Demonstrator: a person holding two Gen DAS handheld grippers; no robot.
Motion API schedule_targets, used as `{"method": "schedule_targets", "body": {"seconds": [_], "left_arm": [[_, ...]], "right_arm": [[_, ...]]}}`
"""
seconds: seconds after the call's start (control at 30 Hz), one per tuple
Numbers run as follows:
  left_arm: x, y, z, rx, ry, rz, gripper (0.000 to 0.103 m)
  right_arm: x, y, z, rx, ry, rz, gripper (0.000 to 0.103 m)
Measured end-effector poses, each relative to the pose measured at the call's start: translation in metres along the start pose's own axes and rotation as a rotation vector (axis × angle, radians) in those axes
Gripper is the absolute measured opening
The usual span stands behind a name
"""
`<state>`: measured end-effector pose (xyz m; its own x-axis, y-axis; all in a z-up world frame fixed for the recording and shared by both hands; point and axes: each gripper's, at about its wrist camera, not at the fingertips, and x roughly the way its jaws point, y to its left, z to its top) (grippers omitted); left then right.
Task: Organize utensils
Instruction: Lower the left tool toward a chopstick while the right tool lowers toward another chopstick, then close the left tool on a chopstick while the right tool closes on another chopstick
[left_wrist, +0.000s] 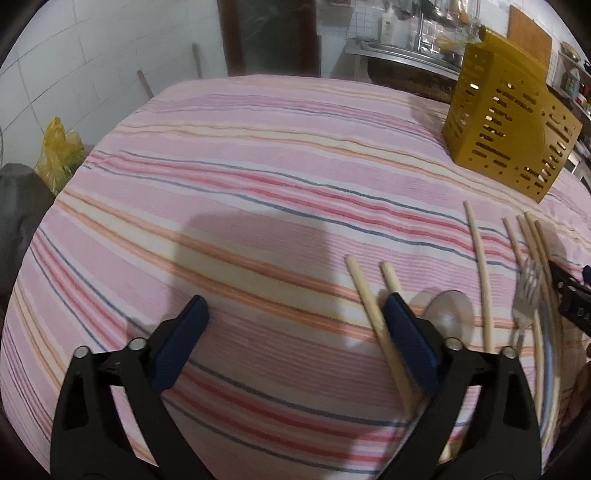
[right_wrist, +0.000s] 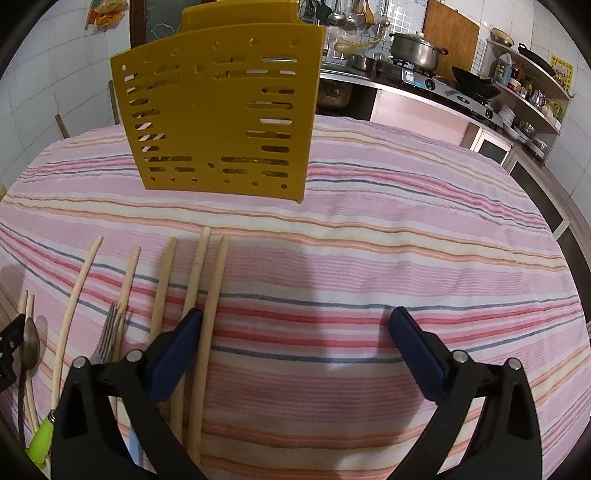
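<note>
A yellow slotted utensil holder (right_wrist: 218, 122) stands upright on the striped cloth, also seen far right in the left wrist view as the holder (left_wrist: 509, 122). Several pale wooden chopsticks (right_wrist: 207, 314) lie in a row before it, with a metal fork (right_wrist: 109, 334) and a spoon (right_wrist: 30, 345) at the left. My right gripper (right_wrist: 295, 317) hangs open over bare cloth, its left finger beside two chopsticks. My left gripper (left_wrist: 295, 306) is open too, nothing between its pads; a chopstick (left_wrist: 373, 314) passes just inside its right finger, and the spoon (left_wrist: 448, 314) and fork (left_wrist: 528, 291) lie to its right.
A pink striped tablecloth (right_wrist: 406, 240) covers the table. Green and blue utensil handles (right_wrist: 42, 439) lie at the near left. Behind the table run a counter with a stove and pot (right_wrist: 417, 50) and shelves. A yellow bag (left_wrist: 59, 151) sits off the table's left edge.
</note>
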<state>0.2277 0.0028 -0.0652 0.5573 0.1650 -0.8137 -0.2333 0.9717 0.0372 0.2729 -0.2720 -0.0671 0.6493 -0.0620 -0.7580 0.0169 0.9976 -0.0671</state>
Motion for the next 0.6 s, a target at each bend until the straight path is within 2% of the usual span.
{"method": "schedule_targets", "body": {"seconds": [0.13,0.2,0.3,0.5,0.6], "left_arm": [[-0.005,-0.01,-0.005,0.003,-0.011,-0.001,0.075],[-0.006,-0.014,-0.005,-0.007,-0.008,-0.003,0.068],[-0.007,-0.017,-0.003,-0.029,0.003,-0.009,0.06],[-0.003,-0.019,0.007,-0.06,0.031,-0.02,0.044],[-0.001,-0.021,0.011,-0.055,0.035,-0.018,0.038]], "right_arm": [[-0.004,0.002,-0.003,-0.007,-0.021,0.016,0.076],[-0.006,0.009,-0.003,-0.03,-0.029,0.028,0.06],[-0.007,0.018,-0.001,-0.056,-0.031,0.039,0.044],[-0.002,0.021,0.009,-0.027,-0.011,0.079,0.025],[0.003,0.021,0.013,-0.027,-0.009,0.086,0.019]]}}
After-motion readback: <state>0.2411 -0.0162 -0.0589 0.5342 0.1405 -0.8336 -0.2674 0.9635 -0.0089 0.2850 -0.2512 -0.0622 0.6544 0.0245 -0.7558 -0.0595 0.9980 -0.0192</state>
